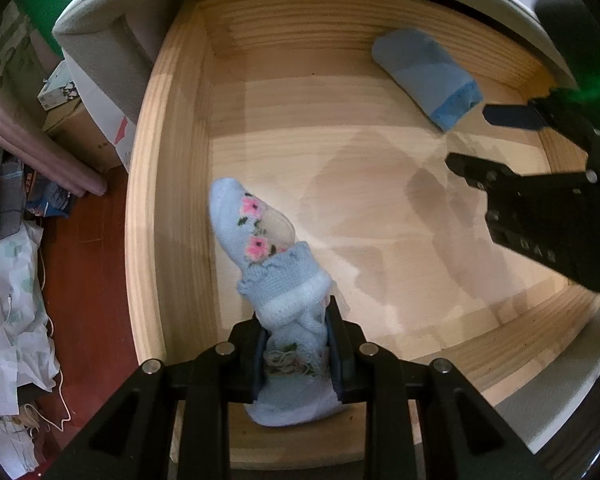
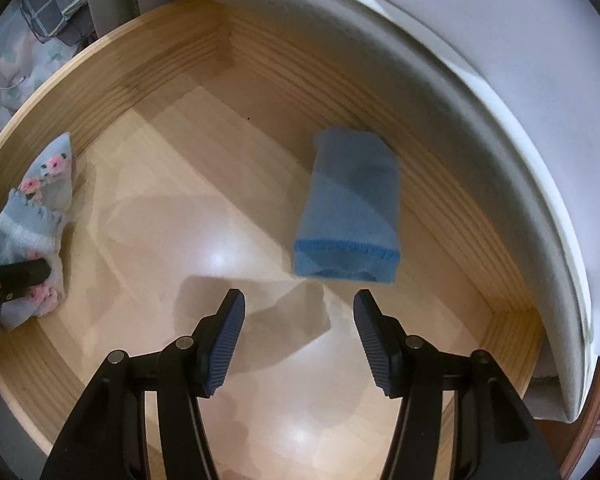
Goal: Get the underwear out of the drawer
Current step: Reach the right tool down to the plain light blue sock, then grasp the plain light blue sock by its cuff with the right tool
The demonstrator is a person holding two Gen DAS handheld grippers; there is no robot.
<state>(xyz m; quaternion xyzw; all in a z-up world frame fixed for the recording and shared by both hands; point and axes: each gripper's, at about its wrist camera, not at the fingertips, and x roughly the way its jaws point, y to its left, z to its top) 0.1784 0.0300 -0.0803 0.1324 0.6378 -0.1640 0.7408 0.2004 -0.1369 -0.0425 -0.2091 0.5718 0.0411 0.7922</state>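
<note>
A light wooden drawer (image 1: pixel 172 168) stands pulled out. My left gripper (image 1: pixel 298 320) is shut on a pale blue knitted garment with pink flowers (image 1: pixel 256 236), held near the drawer's front left corner; it also shows at the left edge of the right wrist view (image 2: pixel 40 216). A folded blue garment (image 1: pixel 428 76) lies on the drawer floor by the back wall. My right gripper (image 2: pixel 298 304) is open and empty, hovering just short of the folded blue garment (image 2: pixel 350 204); it also shows in the left wrist view (image 1: pixel 466 136).
The white cabinet body (image 2: pixel 480 40) overhangs the drawer's back. The drawer's wooden walls (image 2: pixel 504 320) ring the floor. Left of the drawer are cardboard boxes (image 1: pixel 80 128), bedding and cloth piles (image 1: pixel 8 280) on a red-brown floor.
</note>
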